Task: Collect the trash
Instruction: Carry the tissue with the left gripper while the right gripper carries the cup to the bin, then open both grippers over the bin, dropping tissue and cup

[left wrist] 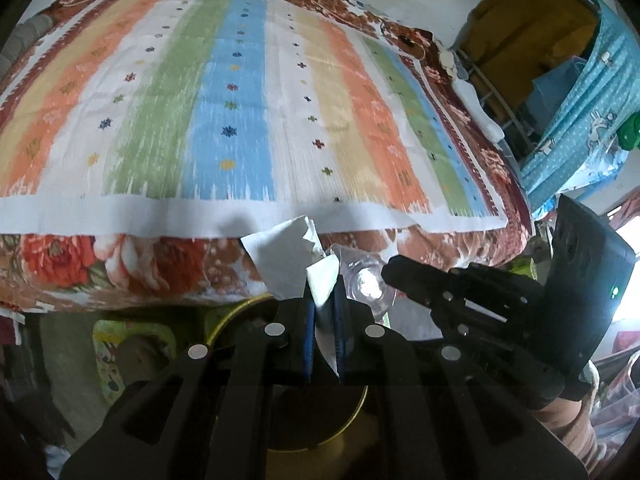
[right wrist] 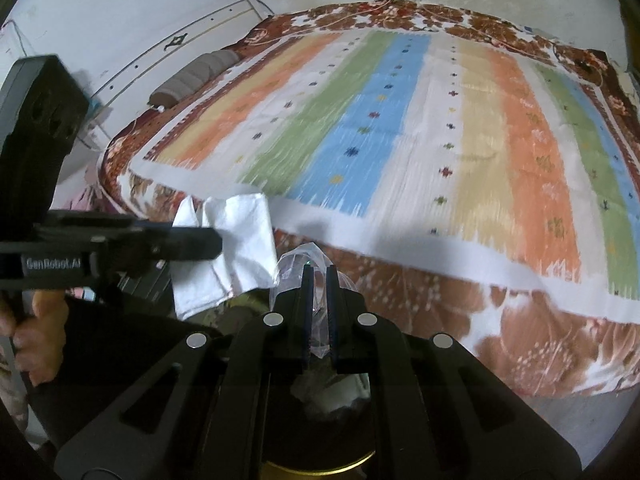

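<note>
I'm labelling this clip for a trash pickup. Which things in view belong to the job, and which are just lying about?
Job:
- white tissue, in left gripper
- clear plastic wrapper, in right gripper
- gold-rimmed bin below

Lying about:
- striped bedspread
- grey pillow
- blue curtain

Tissue (left wrist: 280, 256) left of plastic wrapper (left wrist: 366, 280), both before the bed (left wrist: 240, 120), above a bin (right wrist: 320, 468)
</note>
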